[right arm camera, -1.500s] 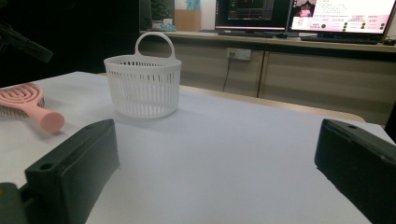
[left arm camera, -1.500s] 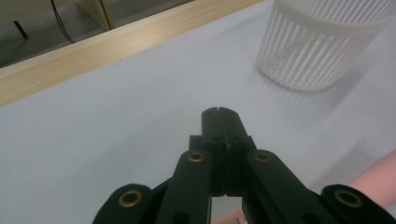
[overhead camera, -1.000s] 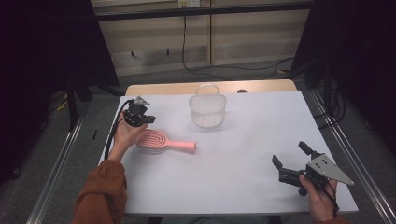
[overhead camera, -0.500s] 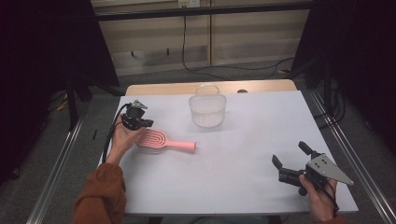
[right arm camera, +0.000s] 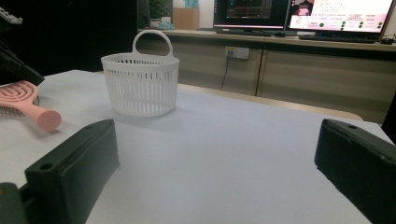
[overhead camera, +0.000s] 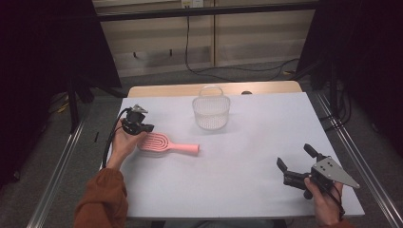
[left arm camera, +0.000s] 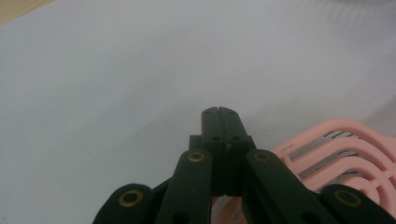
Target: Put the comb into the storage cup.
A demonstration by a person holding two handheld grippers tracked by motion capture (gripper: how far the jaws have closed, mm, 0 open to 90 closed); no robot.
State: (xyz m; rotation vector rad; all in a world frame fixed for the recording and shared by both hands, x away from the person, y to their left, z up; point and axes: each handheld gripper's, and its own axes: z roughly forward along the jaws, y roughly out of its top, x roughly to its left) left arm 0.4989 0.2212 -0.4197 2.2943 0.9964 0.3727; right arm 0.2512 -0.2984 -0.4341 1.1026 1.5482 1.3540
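At a white-covered table, I hold a hand-held gripper in each hand. My left hand-held gripper sits at the table's left side, just beside the oval head of a pink hairbrush; in the left gripper view its two black jaws are pressed together with nothing between them, their tips over bare table, while the brush's slotted pink head lies just to one side and partly beneath the linkage. The brush lies flat, its handle pointing toward the table's middle. From the high view I cannot tell whether the left hand-held gripper touches the brush.

My right hand-held gripper rests low near the table's right front corner, well apart from the brush, with the grey three-cornered plate on top of it. Its jaws are spread wide and empty; in the right gripper view they rise at the two bottom corners with open table between them.

A white slatted basket with a loop handle stands upright toward the far edge of the table, near the middle, apart from the brush and both hand-held grippers. The right gripper view shows the basket beyond the brush's handle tip, and lit monitors on a counter behind the table. My left sleeve is rust-orange.
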